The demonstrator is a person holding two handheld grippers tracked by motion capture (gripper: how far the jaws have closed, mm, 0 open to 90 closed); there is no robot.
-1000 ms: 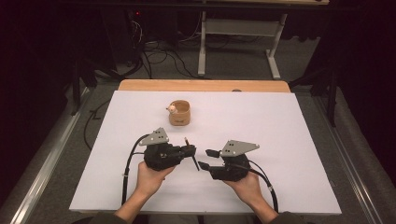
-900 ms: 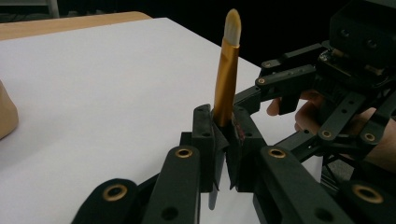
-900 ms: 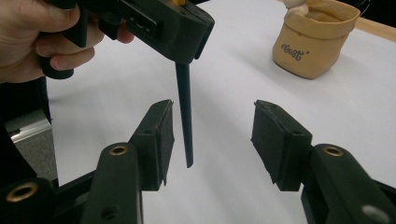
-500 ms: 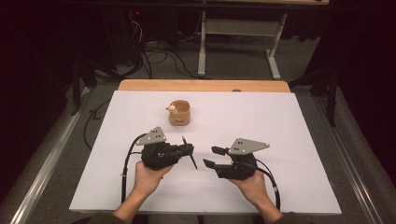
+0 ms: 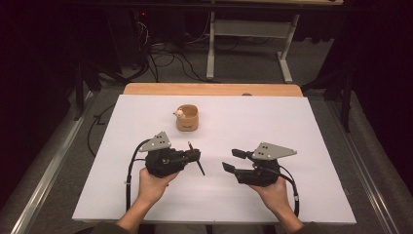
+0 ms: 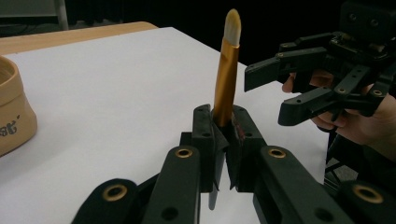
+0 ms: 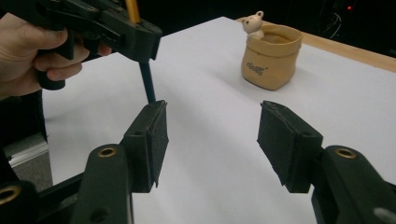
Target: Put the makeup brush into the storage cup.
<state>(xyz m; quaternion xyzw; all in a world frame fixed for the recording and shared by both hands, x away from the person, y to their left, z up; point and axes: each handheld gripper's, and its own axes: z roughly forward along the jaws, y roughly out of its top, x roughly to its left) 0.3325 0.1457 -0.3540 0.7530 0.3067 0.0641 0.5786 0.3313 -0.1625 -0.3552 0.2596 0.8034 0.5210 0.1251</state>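
White sheeting covered the table point(image 5: 302, 146), dark floor and cables beyond. The left gripper point(image 6: 223, 140) was pinching a makeup brush point(image 6: 226, 74) upright by its gold ferrule, bristles up, black handle hanging below. The right gripper point(image 7: 212, 135) had just been opening, with nothing between its pads. Judged best: keep the brush vertical, carry it over the tan bear pot point(image 5: 187, 118), and release only with the handle inside the rim.

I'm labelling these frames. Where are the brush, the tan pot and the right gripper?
brush point(image 6: 226, 79): left gripper view, gold ferrule above the fingers.
tan pot point(image 5: 188, 121): high view, front wall.
right gripper point(image 7: 212, 140): right gripper view, midway between its open fingertips.
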